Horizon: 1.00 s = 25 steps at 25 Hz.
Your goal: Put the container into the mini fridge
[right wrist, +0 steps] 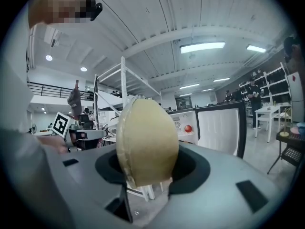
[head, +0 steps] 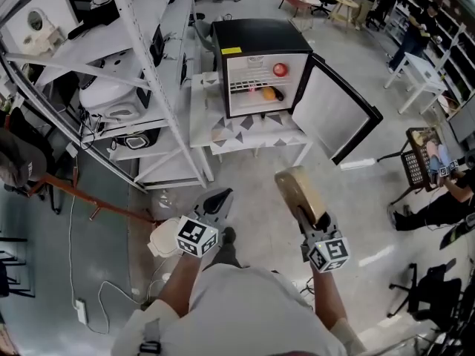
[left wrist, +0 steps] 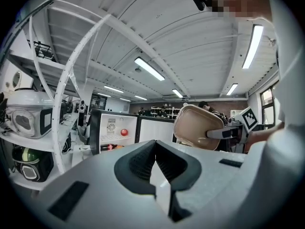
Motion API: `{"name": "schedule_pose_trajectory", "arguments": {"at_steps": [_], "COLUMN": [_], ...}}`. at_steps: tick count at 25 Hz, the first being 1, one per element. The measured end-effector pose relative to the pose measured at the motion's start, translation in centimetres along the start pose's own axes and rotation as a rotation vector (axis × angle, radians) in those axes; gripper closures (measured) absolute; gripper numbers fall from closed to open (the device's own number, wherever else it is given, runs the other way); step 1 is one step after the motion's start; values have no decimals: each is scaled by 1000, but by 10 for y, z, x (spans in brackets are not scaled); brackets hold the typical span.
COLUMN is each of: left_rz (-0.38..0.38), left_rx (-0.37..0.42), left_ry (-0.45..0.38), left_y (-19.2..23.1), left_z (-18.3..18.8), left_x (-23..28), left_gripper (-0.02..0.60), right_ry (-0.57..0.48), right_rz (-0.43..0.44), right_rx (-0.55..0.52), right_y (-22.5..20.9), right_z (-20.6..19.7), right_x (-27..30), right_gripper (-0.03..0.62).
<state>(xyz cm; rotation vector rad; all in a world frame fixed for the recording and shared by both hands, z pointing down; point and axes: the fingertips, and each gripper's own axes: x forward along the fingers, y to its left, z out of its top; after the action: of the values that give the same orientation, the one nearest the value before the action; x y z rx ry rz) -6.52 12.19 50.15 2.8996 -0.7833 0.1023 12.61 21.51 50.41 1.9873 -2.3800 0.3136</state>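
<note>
One tan container (head: 297, 188) clamped in right gripper (head: 306, 215); left gripper (head: 217, 201) closed, empty. One mini fridge (head: 256, 39), upper centre, door open.

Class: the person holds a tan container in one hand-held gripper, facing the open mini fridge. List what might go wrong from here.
1. The right hand-held gripper clamps the container only by its near edge, so it may tilt or slip.
2. The mini fridge already holds a red round item and an orange item, and the container may knock them.

A tan container (head: 298, 190) sits lower centre. Upper centre, a black mini fridge (head: 256, 35) shows a white interior and a red ball (head: 280, 69).
</note>
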Motion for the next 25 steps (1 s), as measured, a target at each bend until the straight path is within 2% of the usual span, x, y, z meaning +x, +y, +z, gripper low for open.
{"name": "schedule_pose_trajectory", "arguments": {"at_steps": [8,16,25], "left_rz": [-35,-83,-130], "left_rx": [-8,-14,-8], "left_ry": [13,33,41], "left_y": [56,117,181], "left_z": [8,13,16], "left_x": [47,87,119], "left_gripper": [577,577,577], "right_ry": [32,49,58], "right_rz": [-20,-74,-112], "right_rx": [-27,-8,-2], "right_y": [-12,-23,-18], "right_z": [8,18,21], "right_x": [64,126,190], "right_gripper": [384,384,384]}}
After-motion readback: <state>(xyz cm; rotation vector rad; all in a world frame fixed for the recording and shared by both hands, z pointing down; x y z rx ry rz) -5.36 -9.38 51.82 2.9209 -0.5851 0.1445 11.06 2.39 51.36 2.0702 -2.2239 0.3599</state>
